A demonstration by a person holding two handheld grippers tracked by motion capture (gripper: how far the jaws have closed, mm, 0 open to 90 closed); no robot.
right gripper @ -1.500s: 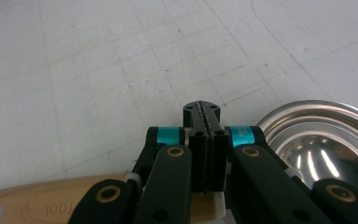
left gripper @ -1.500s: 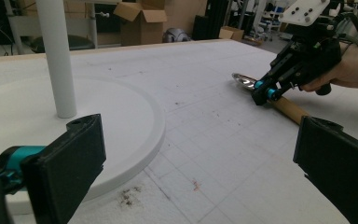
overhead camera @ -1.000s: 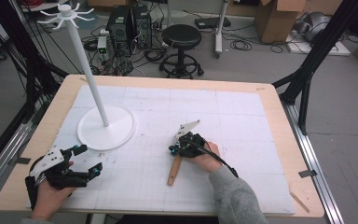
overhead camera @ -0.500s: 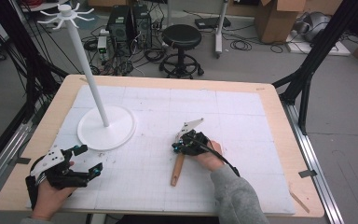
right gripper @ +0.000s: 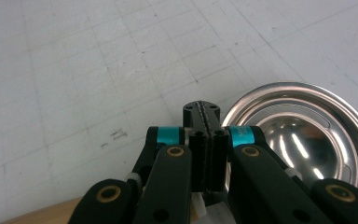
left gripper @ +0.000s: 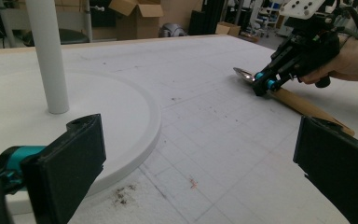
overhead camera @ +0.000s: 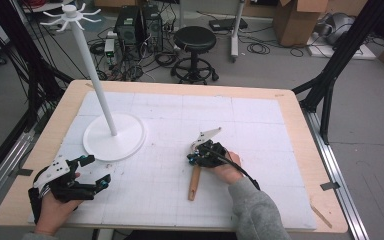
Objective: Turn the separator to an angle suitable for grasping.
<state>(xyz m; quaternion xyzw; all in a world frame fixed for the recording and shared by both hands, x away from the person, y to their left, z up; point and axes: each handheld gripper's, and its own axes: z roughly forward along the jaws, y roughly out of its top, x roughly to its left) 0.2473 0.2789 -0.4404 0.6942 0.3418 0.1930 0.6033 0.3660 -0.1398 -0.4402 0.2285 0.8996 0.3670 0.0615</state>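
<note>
On the wooden worktop [overhead camera: 300, 150] lies a white gridded mat [overhead camera: 180, 125] that covers almost all of its surface. On the left part of this mat stands a white stand [overhead camera: 114, 136] with a round flat base and a tall thin pole, and at the top of the pole there are short arms spreading out. In the left gripper view the pole and the edge of the base are just in front of the left claw.

Near the middle of the mat, a little to the right, lies a ladle [overhead camera: 195, 181] with a wooden handle and a shiny metal bowl [right gripper: 303, 135]. The handle lies flat on the mat and points toward the person's side. The metal bowl is at the far end, under the right claw [overhead camera: 194, 159].

The right claw is fully closed; in the right gripper view its two black jaws meet with no gap between them. The bowl is just beside the closed jaws, on their right in that view. Whether the jaws pinch some part of the ladle, one cannot tell, because the place under the tips is hidden. In the left gripper view the right claw [left gripper: 260, 85] sits low on the ladle, where the bowl joins the handle.

The left claw [overhead camera: 92, 172] is at the near left corner of the mat, well apart from the ladle. Its jaws stand wide open and hold nothing.
</note>
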